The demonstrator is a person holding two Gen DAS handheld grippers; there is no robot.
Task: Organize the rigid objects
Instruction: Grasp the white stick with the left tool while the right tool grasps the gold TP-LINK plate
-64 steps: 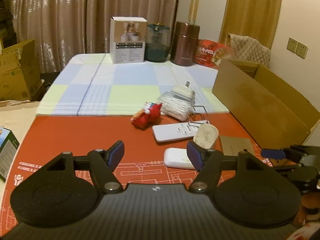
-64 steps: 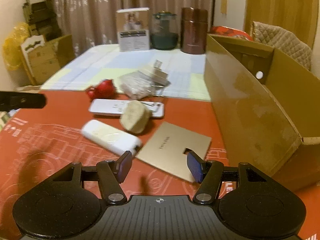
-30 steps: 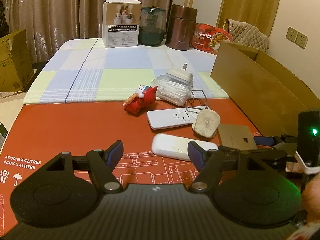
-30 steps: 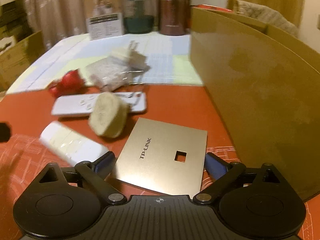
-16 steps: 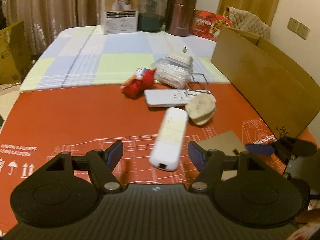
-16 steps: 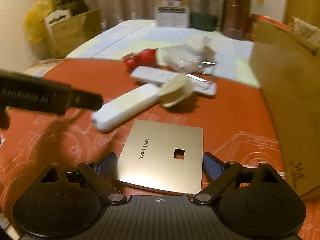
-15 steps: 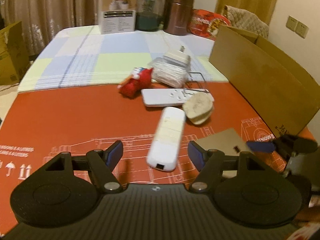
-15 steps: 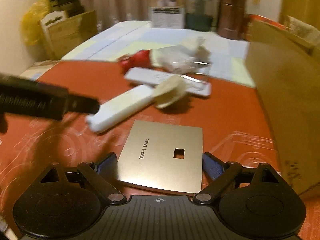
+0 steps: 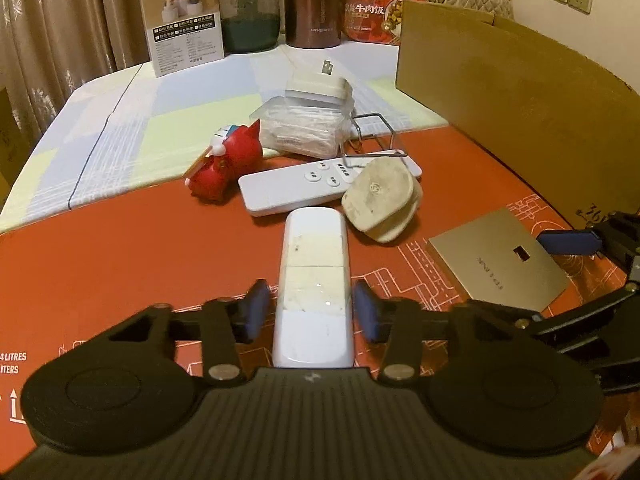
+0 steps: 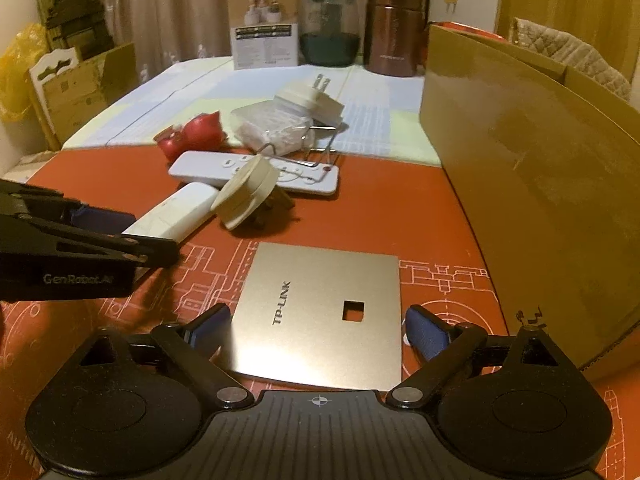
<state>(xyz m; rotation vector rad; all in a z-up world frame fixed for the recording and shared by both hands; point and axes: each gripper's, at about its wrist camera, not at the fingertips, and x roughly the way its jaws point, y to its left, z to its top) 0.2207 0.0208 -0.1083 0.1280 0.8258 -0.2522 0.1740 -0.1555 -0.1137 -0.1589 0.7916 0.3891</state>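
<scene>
A white bar-shaped device (image 9: 314, 264) lies lengthwise on the red mat (image 9: 120, 248), its near end between my left gripper's (image 9: 311, 311) blue pads. The jaws are closing and the pads meet its long sides. My right gripper (image 10: 316, 332) straddles a flat gold TP-LINK plate (image 10: 320, 304); its jaws are opening, with a gap between each pad and the plate's edges. Beyond the bar lie a white remote (image 9: 304, 188), a beige plug (image 9: 380, 200), a red toy (image 9: 226, 164) and a clear box (image 9: 304, 128) with a white charger (image 9: 316, 86) on top.
A large open cardboard box (image 9: 520, 100) stands along the right side. A wire stand (image 9: 376, 136) sits by the remote. At the table's far end stand a white carton (image 9: 182, 20), a glass jar (image 9: 250, 12), a brown canister (image 9: 314, 4) and a red food pack (image 9: 372, 14).
My left gripper has come down over the white bar and its jaws have narrowed from wide apart to the bar's sides. The right gripper stays over the gold plate.
</scene>
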